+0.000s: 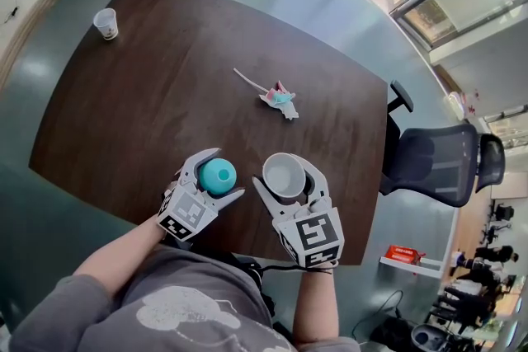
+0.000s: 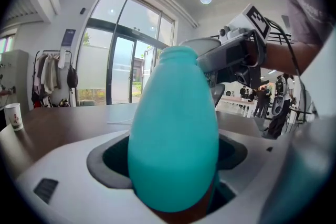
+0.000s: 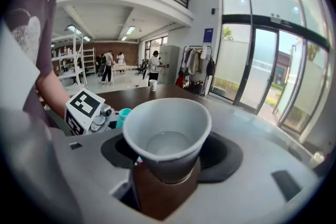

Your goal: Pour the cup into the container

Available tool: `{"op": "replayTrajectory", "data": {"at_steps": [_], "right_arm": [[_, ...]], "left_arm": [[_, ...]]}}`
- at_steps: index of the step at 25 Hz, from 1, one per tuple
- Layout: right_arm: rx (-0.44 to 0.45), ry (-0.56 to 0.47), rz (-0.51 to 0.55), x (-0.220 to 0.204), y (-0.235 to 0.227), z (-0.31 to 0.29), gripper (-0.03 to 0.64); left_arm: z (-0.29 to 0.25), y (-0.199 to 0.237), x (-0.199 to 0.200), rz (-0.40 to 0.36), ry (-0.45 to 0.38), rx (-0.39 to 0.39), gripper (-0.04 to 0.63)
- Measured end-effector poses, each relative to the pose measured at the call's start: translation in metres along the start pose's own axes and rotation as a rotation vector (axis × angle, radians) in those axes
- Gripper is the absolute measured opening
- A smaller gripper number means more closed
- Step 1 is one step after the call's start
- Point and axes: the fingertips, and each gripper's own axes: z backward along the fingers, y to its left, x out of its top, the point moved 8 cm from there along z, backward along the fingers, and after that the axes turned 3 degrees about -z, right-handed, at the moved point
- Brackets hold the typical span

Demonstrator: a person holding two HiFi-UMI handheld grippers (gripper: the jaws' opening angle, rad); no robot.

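**Cup and bottle held side by side, pouring not yet begun**

The right gripper [image 1: 286,174] grasps the white paper cup [image 3: 167,131] by its lower part, with the jaws pressing on both sides. The cup is upright, over the near edge of the table [image 1: 148,78]. The left gripper [image 1: 228,171] is clenched on the teal bottle [image 2: 173,134], mouth up, just beside the cup. The bottom of the cup looks glossy, perhaps from a little clear water, but I cannot be sure. To pour well, I think the rim of the cup should first come over the narrow mouth of the bottle. Then the wrist should roll slowly toward the bottle, so that the stream is thin. The bottle should be held straight and quiet, because its opening is small and it is easy to spill on the table
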Motion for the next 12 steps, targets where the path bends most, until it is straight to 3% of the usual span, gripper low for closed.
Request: {"op": "replayTrajectory", "data": {"at_steps": [8,12], "right_arm": [[0.037,-0.223,-0.240,-0.043,0.000,0.000,0.290],[0.035,-0.257,-0.300,-0.065,0.008,-0.010,0.290]], "left_arm": [[0.015,0.015,0.005,-0.001,-0.005,0.062,0.428],[0.022,0.021,0.000,0.006,-0.003,0.096,0.428]]}}
